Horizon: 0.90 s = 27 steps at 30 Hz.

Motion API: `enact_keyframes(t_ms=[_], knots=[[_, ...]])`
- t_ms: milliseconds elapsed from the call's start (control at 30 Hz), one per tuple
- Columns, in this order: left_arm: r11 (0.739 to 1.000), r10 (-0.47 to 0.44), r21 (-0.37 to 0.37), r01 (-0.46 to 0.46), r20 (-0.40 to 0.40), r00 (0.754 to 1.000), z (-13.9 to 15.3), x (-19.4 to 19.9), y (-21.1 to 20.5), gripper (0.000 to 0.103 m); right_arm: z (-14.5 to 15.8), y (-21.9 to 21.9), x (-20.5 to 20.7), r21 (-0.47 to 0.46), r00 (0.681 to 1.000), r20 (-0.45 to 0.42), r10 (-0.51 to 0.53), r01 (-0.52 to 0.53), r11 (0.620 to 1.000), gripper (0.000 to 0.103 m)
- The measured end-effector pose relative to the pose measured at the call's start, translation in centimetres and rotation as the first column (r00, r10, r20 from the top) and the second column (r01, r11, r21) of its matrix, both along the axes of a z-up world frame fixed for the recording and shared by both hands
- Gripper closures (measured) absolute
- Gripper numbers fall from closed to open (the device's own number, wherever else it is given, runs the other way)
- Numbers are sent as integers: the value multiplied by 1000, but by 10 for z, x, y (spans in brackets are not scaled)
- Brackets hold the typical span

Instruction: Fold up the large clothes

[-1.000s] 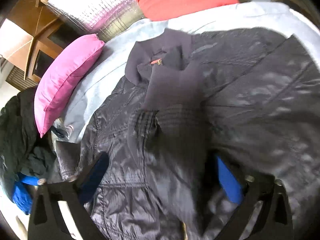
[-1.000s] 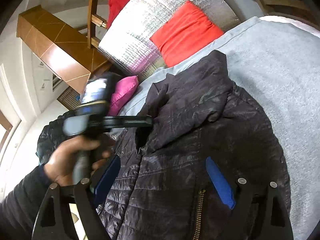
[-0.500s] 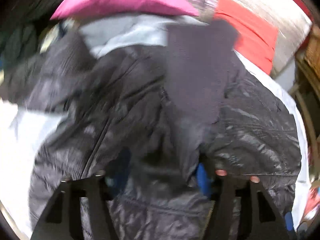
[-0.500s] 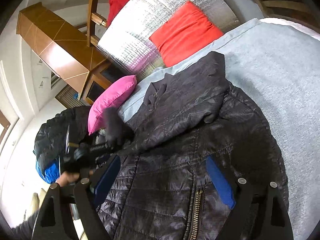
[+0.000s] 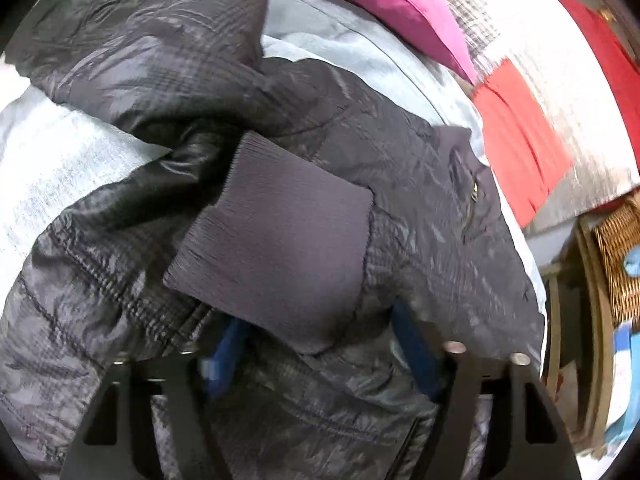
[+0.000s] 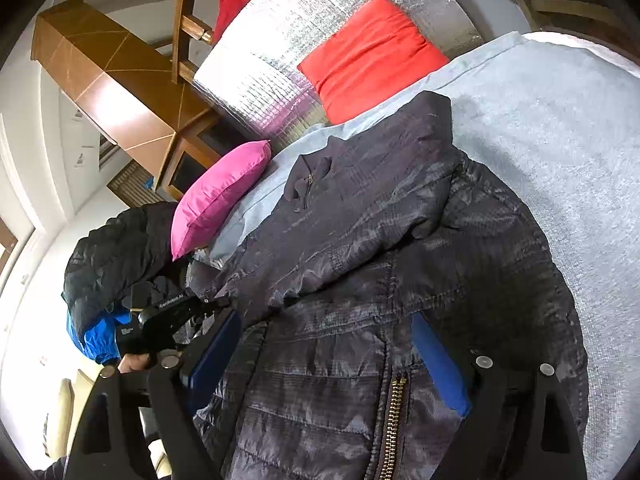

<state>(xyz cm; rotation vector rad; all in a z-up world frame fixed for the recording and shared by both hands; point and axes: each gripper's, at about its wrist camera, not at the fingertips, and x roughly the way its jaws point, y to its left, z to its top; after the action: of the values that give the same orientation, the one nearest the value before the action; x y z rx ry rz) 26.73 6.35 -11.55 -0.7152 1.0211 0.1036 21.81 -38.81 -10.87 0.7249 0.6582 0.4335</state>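
A dark quilted jacket (image 6: 400, 264) lies front-up on the grey bed cover (image 6: 560, 140), its brass zipper (image 6: 394, 420) running toward me. My right gripper (image 6: 326, 360) hovers open over the jacket's lower front, with nothing between its blue pads (image 6: 440, 364). A hand holds my left gripper (image 6: 168, 320) at the jacket's left edge. In the left wrist view the sleeve's ribbed cuff (image 5: 276, 248) lies just ahead of the left gripper (image 5: 320, 344). Its jaws are closing with sleeve fabric between them. I cannot see the pads (image 5: 412, 348) pressing the fabric.
A pink pillow (image 6: 220, 196), a red cushion (image 6: 372, 60) and a silver foil mat (image 6: 288, 40) sit at the head of the bed. A second dark jacket with blue lining (image 6: 116, 248) is heaped off the left side. A wicker basket (image 5: 620, 256) stands beside the bed.
The left gripper dropped from above the jacket to its left edge and rolled over. Its jaws narrowed around the sleeve end. The right gripper stayed still.
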Motion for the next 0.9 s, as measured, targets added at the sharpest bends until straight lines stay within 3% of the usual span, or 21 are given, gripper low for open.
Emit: enact_keyframes(t_ms=[33,133,200,267,333,567,633,667,700,767,833,900], knots=[[1000,-17,1,17,-8,1000,0,0,-3,59,0,0,0,2,1000,0,1,-1,1000,13],[994,-59,89,58,14,998,5,10,-17,67,-4,-5,2,48,1000,-14,2,-2,999,13],[976,-120,189,110,44,992,17,11,-31,68,-12,-14,3,148,999,-45,3,4,989,13],[962,-166,232,147,64,984,24,12,-38,68,-24,-28,7,300,991,-129,-23,61,952,13],[955,-185,249,161,78,980,29,14,-41,68,-28,-31,16,396,984,-178,-13,84,914,13],[928,-248,315,201,118,962,56,22,-42,68,-51,-23,86,520,924,-383,-20,233,822,14],[907,-287,360,221,141,948,70,26,-47,68,-47,-24,95,510,921,-383,-70,274,815,28],[897,-304,379,228,153,940,76,27,-50,68,-42,-27,100,472,921,-375,-109,291,832,81],[887,-339,388,250,180,923,87,29,-54,68,-38,-29,104,417,908,-395,-140,312,854,95],[866,-409,407,289,246,879,108,24,-63,68,-23,-40,104,344,902,-375,-214,350,871,96],[841,-431,482,248,317,845,120,17,-76,69,6,-46,94,245,916,-261,-305,369,897,96],[827,-425,516,225,310,850,106,21,-81,68,18,-44,89,208,939,-171,-298,330,921,94]])
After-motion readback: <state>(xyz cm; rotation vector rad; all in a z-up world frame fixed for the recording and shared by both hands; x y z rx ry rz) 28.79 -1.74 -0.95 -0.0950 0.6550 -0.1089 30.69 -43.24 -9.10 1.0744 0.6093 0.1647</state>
